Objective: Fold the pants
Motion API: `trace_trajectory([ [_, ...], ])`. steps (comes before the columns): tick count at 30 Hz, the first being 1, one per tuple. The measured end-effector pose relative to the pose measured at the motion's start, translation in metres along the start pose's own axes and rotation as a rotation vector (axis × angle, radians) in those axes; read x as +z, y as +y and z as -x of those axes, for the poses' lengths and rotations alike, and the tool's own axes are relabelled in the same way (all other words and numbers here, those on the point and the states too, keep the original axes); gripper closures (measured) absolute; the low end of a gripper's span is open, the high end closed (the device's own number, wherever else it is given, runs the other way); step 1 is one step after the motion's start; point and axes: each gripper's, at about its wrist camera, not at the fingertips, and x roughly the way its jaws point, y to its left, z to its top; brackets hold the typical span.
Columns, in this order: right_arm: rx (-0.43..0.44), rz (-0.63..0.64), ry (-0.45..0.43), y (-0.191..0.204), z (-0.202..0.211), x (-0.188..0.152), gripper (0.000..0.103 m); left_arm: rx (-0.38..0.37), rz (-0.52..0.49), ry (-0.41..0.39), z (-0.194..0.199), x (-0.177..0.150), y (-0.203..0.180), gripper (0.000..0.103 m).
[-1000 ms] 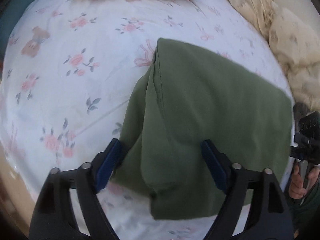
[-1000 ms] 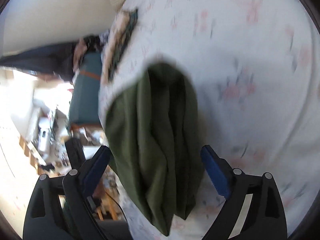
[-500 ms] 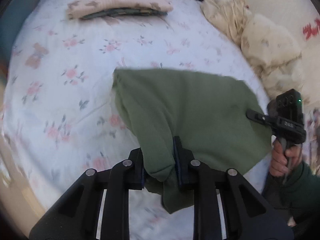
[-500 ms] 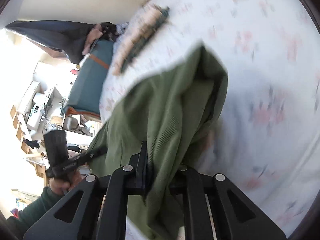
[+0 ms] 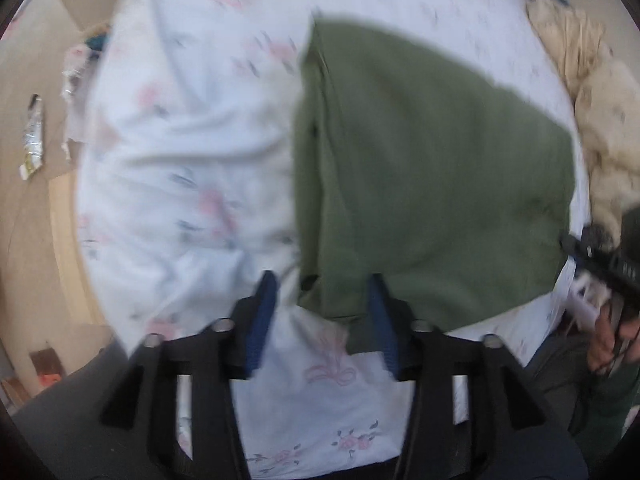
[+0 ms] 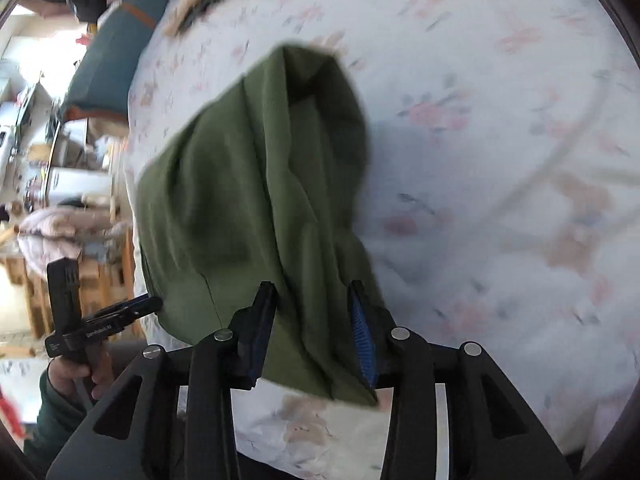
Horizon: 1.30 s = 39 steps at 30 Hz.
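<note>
Pants [image 5: 432, 184] — soft green fold, seemingly slack — between both tongs [image 5: 322, 312] [image 6: 314, 328], each spread apart.

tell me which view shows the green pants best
Left wrist view: the green pants spread broad and flat on the floral sheet, outline mostly visible. Right wrist view shows them edge-on, bunched.

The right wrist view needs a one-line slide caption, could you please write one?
Open right gripper straddling the near edge of folded olive-green fabric pants on a white floral bedsheet.
</note>
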Motion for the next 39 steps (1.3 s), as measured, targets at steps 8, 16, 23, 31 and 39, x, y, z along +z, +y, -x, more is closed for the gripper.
trace_trajectory([
  [8,-0.062,0.059,-0.002,0.007,-0.012,-0.034,0.080,-0.071,-0.071,0.025,-0.011,-0.025,-0.023,0.042],
  [16,0.078,0.074,-0.033,0.006,-0.007,-0.047,0.102,-0.072,-0.196,-0.041,0.016,-0.027,-0.035,0.101],
  [23,-0.006,0.092,0.103,0.011,-0.048,-0.051,0.098,0.025,-0.163,0.013,-0.009,-0.019,-0.023,0.096],
  [31,-0.147,0.193,-0.174,0.032,0.006,-0.048,0.093,0.130,-0.127,-0.215,0.024,-0.020,-0.035,0.081],
  [39,0.056,0.168,-0.222,0.050,0.011,0.003,0.089,0.016,-0.119,-0.263,0.034,0.013,-0.050,0.080],
])
